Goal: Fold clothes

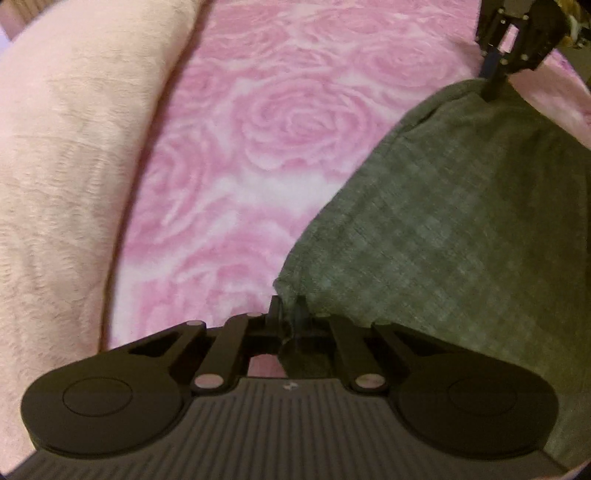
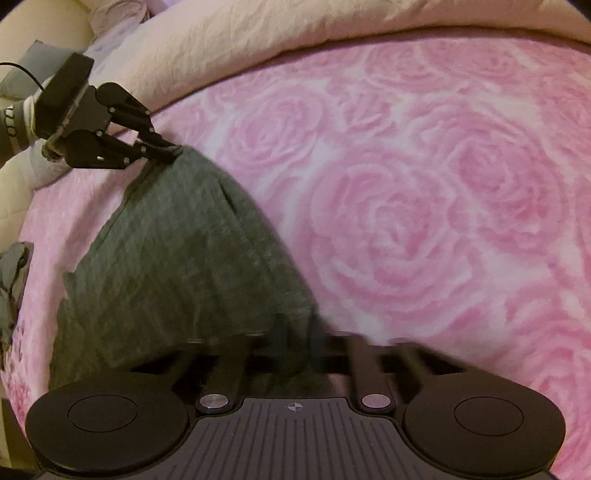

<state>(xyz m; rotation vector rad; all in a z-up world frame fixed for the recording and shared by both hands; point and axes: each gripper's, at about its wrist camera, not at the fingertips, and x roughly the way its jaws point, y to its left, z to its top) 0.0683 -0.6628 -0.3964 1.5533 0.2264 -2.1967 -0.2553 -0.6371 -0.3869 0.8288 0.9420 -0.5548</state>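
Observation:
A grey knit garment (image 1: 461,206) lies on a pink rose-patterned blanket (image 1: 280,125). My left gripper (image 1: 290,310) is shut on one corner of the garment's edge. My right gripper (image 1: 493,88) shows at the top right of the left wrist view, shut on the far corner. In the right wrist view the garment (image 2: 177,251) stretches from my right gripper (image 2: 295,328), which pinches its near corner, to my left gripper (image 2: 171,153) at the upper left, which pinches the other corner. The edge between both grippers is held taut.
A cream quilted cover (image 1: 62,177) lies bunched beside the pink blanket and also shows in the right wrist view (image 2: 280,29). Another grey piece of cloth (image 2: 13,291) lies at the left edge. Bare pink blanket (image 2: 424,206) spreads to the right.

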